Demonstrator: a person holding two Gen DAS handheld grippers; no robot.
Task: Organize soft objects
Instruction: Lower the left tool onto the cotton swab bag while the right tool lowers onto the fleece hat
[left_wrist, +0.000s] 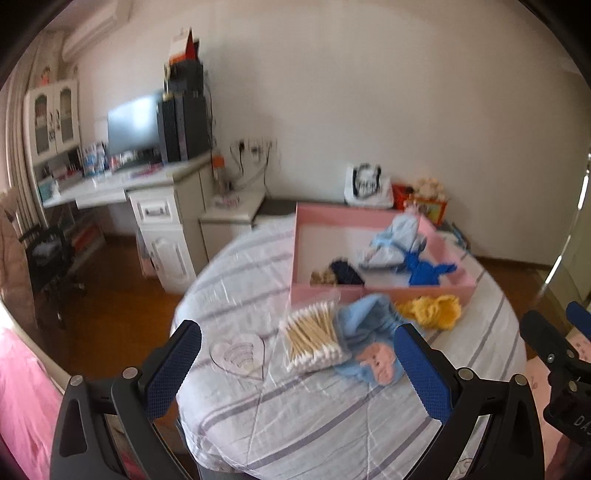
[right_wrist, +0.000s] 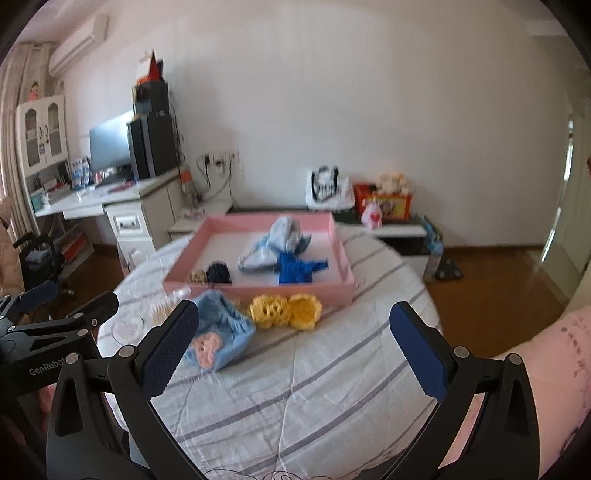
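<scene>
Left wrist view puts the blue knit piece just ahead-right of the left tongs; both tongs released; right tongs sit farther back.

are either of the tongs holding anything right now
Nothing is held. The left tongs and right tongs are both open and empty above the striped cloth.
</scene>
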